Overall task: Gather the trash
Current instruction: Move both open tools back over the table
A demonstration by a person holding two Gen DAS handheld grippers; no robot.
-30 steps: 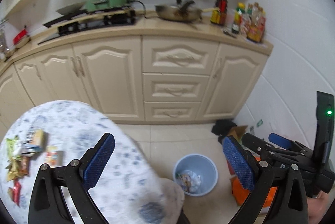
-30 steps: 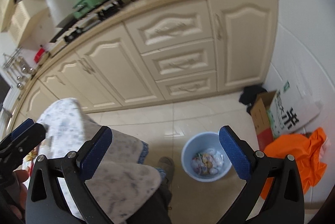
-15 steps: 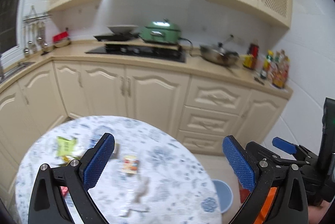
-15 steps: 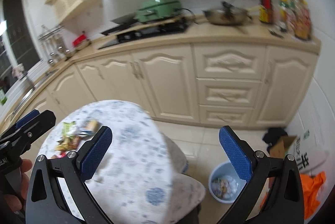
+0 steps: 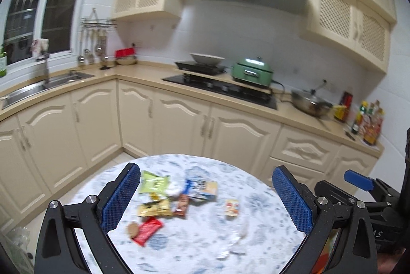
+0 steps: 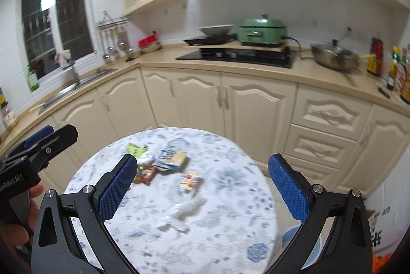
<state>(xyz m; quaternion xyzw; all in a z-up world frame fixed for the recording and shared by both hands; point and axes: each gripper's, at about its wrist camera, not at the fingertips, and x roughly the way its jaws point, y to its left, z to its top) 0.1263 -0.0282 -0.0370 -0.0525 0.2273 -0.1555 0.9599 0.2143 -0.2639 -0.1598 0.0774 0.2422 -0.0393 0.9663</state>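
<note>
Between the wide-spread blue-padded fingers of the left gripper (image 5: 206,197) lies a round table draped in a white cloth with blue flowers (image 5: 194,243), and most of the trash sits on it nearer the left finger: a light green snack packet (image 5: 153,181) just beside that pad, a yellow packet (image 5: 155,208) below it, a red wrapper (image 5: 148,231) nearer the camera, a brown wrapper (image 5: 182,203) and a blue and cream carton (image 5: 203,188) toward the middle. A small orange and white packet (image 5: 232,207) lies apart, closer to the right finger. Nothing is held between the pads

The right gripper (image 6: 202,187) is likewise spread wide and holds nothing; the same pile shows blurred beside its left finger, the small packet sits about midway, and a crumpled clear plastic scrap (image 6: 184,212) lies nearer the camera. Behind its right finger, on the floor past the table edge, a pale blue bin (image 6: 288,235) is partly hidden
</note>
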